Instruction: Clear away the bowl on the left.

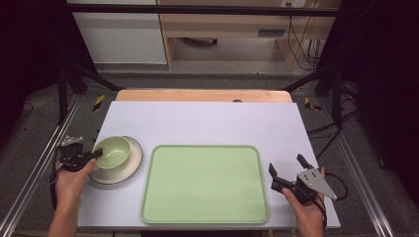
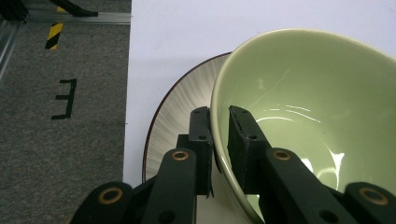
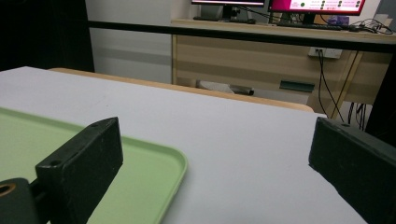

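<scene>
A light green bowl [image 1: 113, 150] stands on a white plate [image 1: 129, 165] with a dark rim at the table's left side. My left gripper [image 1: 97, 154] is shut on the bowl's near-left rim. In the left gripper view one pad sits outside the bowl [image 2: 299, 93] wall and the other inside, with the plate [image 2: 175, 116] under it. A large empty green tray [image 1: 205, 182] lies in the middle. My right gripper [image 1: 286, 165] hovers open just right of the tray, its jaws wide apart; in the right gripper view the tray [image 3: 154, 163] corner lies by its left jaw.
The table [image 1: 207, 121] has a white top, with a wooden edge at the far side. Grey floor and metal rails flank it on both sides. A wooden desk with monitors stands beyond the table [image 3: 243, 140] in the right gripper view.
</scene>
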Demonstrator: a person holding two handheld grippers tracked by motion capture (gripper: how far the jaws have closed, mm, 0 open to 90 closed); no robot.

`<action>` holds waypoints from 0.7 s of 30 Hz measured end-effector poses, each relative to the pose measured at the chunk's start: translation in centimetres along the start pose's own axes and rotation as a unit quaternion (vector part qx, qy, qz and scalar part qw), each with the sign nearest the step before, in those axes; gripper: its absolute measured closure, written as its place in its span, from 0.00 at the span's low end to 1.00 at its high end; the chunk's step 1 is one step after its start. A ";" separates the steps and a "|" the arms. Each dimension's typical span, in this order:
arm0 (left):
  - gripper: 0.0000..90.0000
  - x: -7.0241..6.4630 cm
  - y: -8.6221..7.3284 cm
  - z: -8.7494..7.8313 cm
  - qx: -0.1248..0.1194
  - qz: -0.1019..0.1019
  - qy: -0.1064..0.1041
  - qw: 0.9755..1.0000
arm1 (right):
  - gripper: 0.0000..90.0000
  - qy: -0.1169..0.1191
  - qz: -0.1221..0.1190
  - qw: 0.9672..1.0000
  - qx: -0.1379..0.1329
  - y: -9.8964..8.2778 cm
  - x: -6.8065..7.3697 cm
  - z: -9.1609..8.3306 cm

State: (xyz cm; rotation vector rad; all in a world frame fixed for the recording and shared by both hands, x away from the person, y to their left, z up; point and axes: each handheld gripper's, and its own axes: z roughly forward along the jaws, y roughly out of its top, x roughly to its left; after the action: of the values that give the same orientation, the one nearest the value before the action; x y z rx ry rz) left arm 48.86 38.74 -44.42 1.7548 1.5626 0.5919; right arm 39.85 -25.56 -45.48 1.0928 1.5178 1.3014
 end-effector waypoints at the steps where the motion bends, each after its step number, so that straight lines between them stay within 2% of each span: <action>1: 0.89 0.0 0.0 0.0 0.000 0.000 0.001 1.000 | 0.04 0.000 0.000 1.000 0.000 0.0 0.0 0.0; 9: 0.91 0.2 -0.1 0.1 -0.002 -0.007 0.000 1.000 | 0.03 0.001 -0.002 1.000 0.001 0.0 0.1 0.0; 13: 0.92 0.3 -0.2 0.0 -0.004 -0.022 -0.008 1.000 | 0.03 0.001 0.000 1.000 0.000 0.0 0.1 0.1; 15: 0.92 0.5 -0.2 -0.1 -0.005 -0.034 -0.019 0.999 | 0.04 0.001 0.000 1.000 0.000 0.0 0.1 0.1; 21: 0.93 0.6 -0.3 -0.2 -0.005 -0.039 -0.020 0.999 | 0.03 0.002 0.000 1.000 0.000 0.0 0.0 0.1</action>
State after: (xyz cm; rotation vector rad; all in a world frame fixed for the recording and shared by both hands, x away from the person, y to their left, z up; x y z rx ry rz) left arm 48.64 39.35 -44.57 1.6798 1.5905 0.5209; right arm 39.89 -25.51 -45.51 1.0903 1.5197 1.3038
